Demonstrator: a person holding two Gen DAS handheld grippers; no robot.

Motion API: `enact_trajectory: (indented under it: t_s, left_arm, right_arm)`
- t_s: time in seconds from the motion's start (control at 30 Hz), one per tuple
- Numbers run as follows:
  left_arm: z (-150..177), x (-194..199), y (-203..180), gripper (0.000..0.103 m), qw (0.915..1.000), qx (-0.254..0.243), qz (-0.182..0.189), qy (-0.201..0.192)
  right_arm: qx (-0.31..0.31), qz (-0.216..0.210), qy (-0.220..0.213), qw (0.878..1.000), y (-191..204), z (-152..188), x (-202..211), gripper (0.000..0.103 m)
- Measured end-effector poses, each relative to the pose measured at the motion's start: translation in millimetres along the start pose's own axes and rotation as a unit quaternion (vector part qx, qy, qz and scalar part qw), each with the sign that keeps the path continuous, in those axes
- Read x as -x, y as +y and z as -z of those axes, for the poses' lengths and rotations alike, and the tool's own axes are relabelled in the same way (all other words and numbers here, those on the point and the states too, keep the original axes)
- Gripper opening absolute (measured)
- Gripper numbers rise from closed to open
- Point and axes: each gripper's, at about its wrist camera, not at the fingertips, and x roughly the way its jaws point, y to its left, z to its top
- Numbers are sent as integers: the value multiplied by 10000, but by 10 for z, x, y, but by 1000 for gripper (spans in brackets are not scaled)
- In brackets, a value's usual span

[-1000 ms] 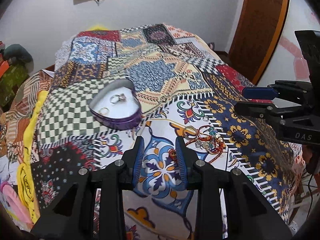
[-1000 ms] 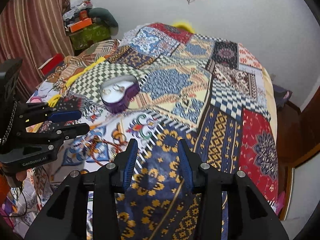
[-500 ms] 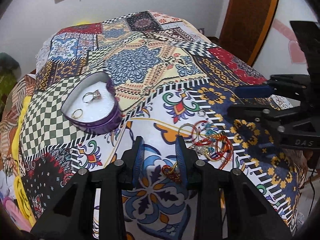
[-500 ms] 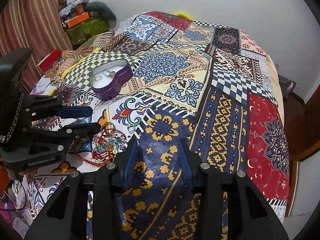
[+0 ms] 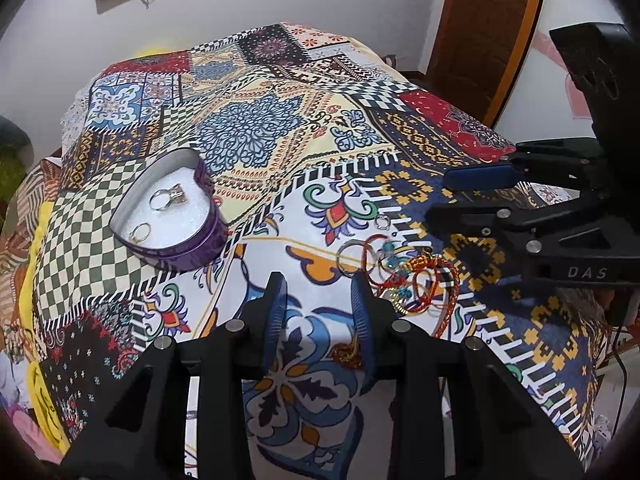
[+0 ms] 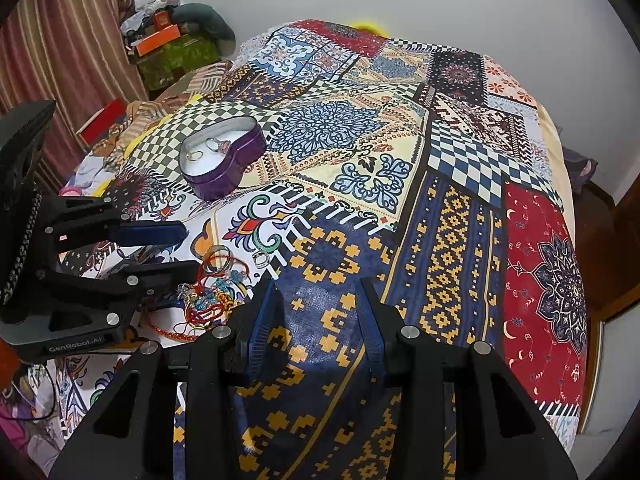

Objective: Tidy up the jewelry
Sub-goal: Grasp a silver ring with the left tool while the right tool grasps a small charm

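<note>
Two rings are already sitting on the white padding of the purple heart-shaped tin [image 5: 172, 216], so it's acting as the drop-off spot for the sorting. From the left wrist view, the tin is lying flat on the patchwork bedspread [image 5: 256, 128] with its point aiming toward the near left and its lobes away toward the wall. The tangled pile of red and gold bangles and threads [image 5: 404, 276] is lying just right of the left claw [image 5: 320, 316], which is hanging partly open with nothing in it, probably lining up for a pick. A lone silver ring [image 5: 382, 222] is sitting a bit beyond the pile.

From the right wrist view, the right claw [image 6: 316, 320] is hovering over the dark blue patch, also part-open and empty, seemingly waiting its turn. The pile is sprawling just to its left, under the other claw, and the tin is sitting further back, well apart.
</note>
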Motion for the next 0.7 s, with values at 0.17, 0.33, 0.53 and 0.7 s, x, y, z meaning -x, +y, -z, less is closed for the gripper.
enact_trajectory:
  t_s: [0.17,0.33,0.53,0.7]
  left_arm:
    - [-39,-29,-81,32,9999,-161,46,-36]
    - [-86,-88,-80,32,9998,-109,85,-110]
    - [-79,-99,-43,21,9997,13,96,-212]
    - [-47,-59,-8,21,9995,134,47,-280]
  right_arm:
    - [-52,-37,-23,10000,-37,-12,-7,38]
    - [-50,-76,-27,10000,-39,-19,-13,38]
    - [88,-148,-5,9999,30,-41,-53,38]
    - [341,-84,44,9994,139,-94,-145,38]
